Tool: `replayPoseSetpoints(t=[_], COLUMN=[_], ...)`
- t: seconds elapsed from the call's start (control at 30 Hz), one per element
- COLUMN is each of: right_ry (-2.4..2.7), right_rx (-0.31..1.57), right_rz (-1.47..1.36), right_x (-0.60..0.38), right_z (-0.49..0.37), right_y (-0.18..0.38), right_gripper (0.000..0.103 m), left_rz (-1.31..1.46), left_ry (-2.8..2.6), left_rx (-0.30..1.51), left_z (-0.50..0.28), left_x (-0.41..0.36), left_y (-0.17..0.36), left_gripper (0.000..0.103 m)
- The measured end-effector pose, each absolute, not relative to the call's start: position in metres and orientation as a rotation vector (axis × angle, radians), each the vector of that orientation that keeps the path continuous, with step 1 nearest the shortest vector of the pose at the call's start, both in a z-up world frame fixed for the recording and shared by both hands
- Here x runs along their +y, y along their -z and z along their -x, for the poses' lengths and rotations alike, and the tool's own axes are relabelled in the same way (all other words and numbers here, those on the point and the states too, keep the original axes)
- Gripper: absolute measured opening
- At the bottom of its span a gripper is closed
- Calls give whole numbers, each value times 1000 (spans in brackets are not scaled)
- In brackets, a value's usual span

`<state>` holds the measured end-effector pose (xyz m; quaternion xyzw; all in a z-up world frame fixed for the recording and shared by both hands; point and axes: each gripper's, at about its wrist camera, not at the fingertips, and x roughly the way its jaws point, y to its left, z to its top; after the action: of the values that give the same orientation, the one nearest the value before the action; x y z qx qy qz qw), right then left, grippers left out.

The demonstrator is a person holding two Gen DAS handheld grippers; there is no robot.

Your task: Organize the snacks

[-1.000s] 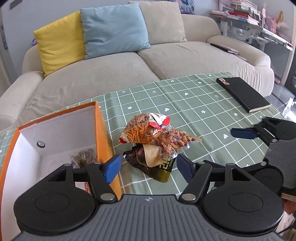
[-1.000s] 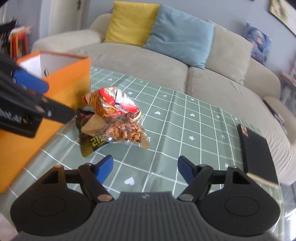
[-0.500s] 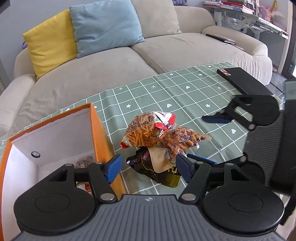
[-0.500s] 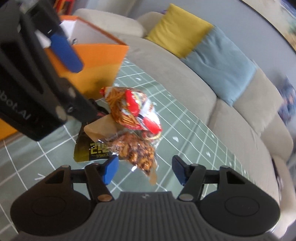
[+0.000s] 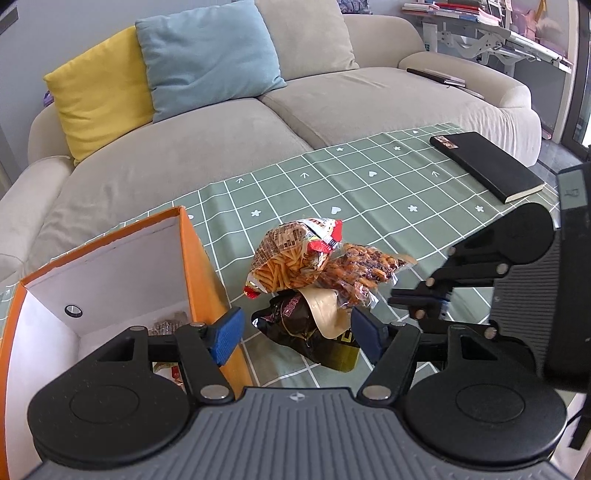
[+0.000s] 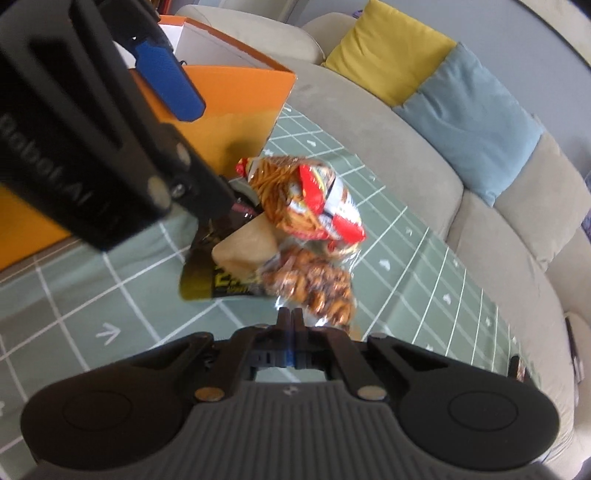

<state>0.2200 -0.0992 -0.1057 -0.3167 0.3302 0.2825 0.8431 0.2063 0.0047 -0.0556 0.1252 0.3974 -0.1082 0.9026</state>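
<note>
Three snack packs (image 5: pixel 314 280) heaped on green cloth beside orange box (image 5: pixel 201 280), some snacks inside; right gripper (image 6: pixel 290 319) pinched on clear pack's edge, jaws just closed; left gripper (image 5: pixel 295 334) agape over pile

Three snack bags lie heaped on the surface: one stick bag (image 5: pixel 291 258), one clear pretzel bag (image 5: pixel 364 267), one dark bag (image 5: pixel 306 328). One orange box (image 5: pixel 201 273) holds more packets, too hidden to count. One black book (image 5: pixel 487 166). Three cushions: yellow (image 5: pixel 99 88), blue (image 5: pixel 207 55), beige (image 5: pixel 306 33). Two tools: left (image 5: pixel 297 332), right (image 6: pixel 290 317).
</note>
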Motion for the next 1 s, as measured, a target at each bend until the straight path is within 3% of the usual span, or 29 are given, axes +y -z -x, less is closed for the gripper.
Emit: replayPoseSetpoints(t=[0.1, 0.17, 0.23, 0.4, 0.53, 0.77, 0.83, 0.9, 1.0], right_ry=[-566, -551, -543, -493, -485, -488, -487, -460, -481], right_rx=[713, 745, 783, 826, 886, 897, 896, 900, 900], right_rz=[608, 507, 386, 245, 176, 155, 148, 176, 182], right_x=[-104, -111, -116, -113, -107, -90, -90, -92, -99], right_z=[-220, -229, -239, -263, -283, -296, -297, -296, -292], right_y=[100, 93, 87, 86, 97, 110, 112, 114, 114], right_gripper=[0, 9, 46, 71, 78, 85, 76, 55, 53], left_rz=[-247, -234, -218, -176, -156, -112, -110, -110, -109], left_ry=[225, 216, 213, 210, 213, 216, 220, 225, 223], left_rx=[806, 804, 804, 793, 785, 781, 782, 791, 794], left_z=[-205, -206, -207, -208, -209, -211, -211, -212, -213], left_x=[6, 7, 9, 14, 15, 20, 19, 19, 17], left_y=[54, 54, 53, 52, 51, 50, 50, 51, 52], left_gripper=[78, 78, 78, 73, 74, 76, 76, 77, 78])
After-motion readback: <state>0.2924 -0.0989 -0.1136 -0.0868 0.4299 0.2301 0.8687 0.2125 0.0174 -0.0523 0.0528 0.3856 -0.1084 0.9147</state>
